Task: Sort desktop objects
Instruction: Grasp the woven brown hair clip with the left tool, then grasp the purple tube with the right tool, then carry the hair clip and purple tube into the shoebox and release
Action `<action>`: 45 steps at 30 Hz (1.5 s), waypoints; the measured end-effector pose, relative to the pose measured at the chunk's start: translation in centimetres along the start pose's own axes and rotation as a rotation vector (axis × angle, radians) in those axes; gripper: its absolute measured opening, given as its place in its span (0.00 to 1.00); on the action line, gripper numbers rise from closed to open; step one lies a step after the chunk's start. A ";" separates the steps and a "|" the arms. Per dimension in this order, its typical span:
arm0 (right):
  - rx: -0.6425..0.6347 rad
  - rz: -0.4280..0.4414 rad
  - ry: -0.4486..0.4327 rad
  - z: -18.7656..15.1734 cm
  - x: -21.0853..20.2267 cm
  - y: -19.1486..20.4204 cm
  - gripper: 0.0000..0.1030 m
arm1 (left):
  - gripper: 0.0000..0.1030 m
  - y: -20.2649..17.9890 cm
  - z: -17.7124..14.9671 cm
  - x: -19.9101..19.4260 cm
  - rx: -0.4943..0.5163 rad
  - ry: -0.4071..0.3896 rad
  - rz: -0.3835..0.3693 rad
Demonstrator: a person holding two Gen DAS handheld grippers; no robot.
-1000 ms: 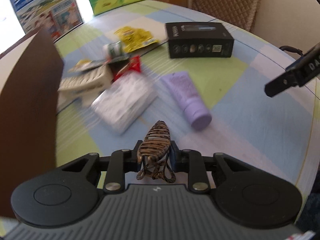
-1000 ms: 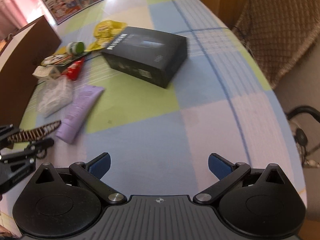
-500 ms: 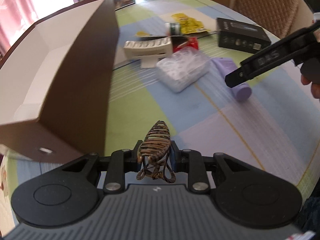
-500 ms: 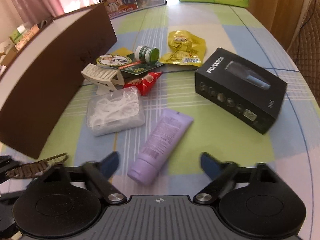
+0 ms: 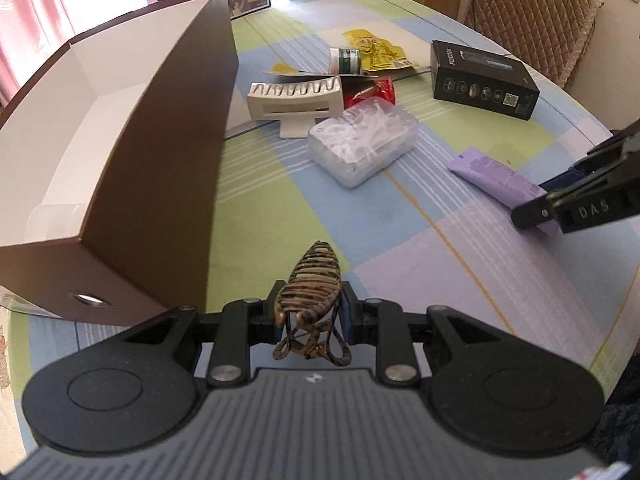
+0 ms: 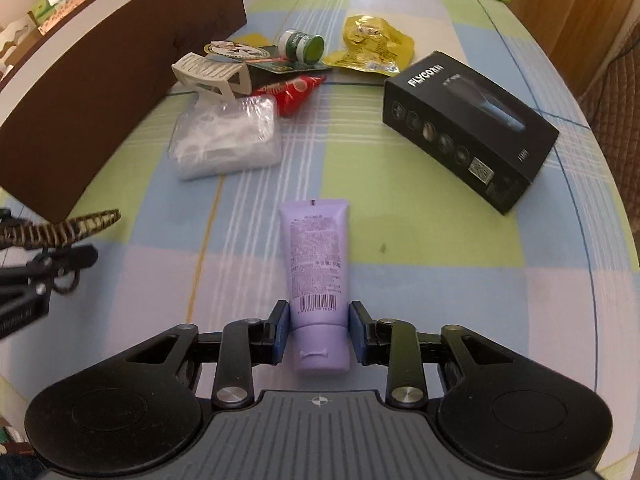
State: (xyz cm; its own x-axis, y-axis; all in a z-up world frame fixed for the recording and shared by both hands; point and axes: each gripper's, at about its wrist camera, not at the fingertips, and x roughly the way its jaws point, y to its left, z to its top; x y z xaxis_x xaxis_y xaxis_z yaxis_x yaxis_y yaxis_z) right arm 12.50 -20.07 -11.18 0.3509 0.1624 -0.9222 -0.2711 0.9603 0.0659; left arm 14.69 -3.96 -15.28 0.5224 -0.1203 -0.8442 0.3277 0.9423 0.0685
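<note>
Left claw (image 5: 310, 314) clamped on striped tortoiseshell hair clip (image 5: 311, 280), held above checked surface (image 5: 420, 256), just beside near corner of brown box (image 5: 176, 168). Box open-topped, white inside, matte brown wall straight and tall along left. Right claw (image 6: 319, 330) closed around cap end of lilac tube (image 6: 316, 264); tube soft, flat-crimped at far end, lying on surface. Bare cloth between tube and black carton (image 6: 468, 128); more open room toward rounded right edge. Clutter grouped near box wall: clear rectangular floss-pick case (image 5: 362, 140), white ribbed holder (image 5: 296, 98), red packet (image 6: 290, 92), green-lidded jar (image 6: 302, 44), crinkled yellow pouch (image 6: 372, 44).
</note>
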 end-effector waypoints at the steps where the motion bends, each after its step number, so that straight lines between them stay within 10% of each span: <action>1: -0.002 -0.011 -0.006 0.0 0.0 0.0 0.44 | 0.21 -0.1 0.1 0.0 0.002 -0.001 -0.001; 11: -0.174 -0.008 -0.066 0.2 0.5 1.3 0.30 | 0.21 -2.4 1.6 -1.1 -0.009 -0.024 0.019; 26: -0.238 0.264 -0.111 2.3 -5.7 -1.0 0.30 | 0.21 -4.0 4.6 -7.0 -0.170 -0.133 0.108; 45: -0.373 0.365 -0.316 20.9 -5.8 13.5 0.30 | 0.21 14.0 14.3 -7.4 -0.230 -0.222 0.267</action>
State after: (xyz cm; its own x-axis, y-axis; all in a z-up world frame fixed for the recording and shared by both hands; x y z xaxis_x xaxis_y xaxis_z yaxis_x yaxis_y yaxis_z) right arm 25.54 -3.31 2.98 0.4099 0.5802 -0.7038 -0.6997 0.6950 0.1655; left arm 26.65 5.63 -0.43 0.7302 0.0972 -0.6763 -0.0137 0.9917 0.1277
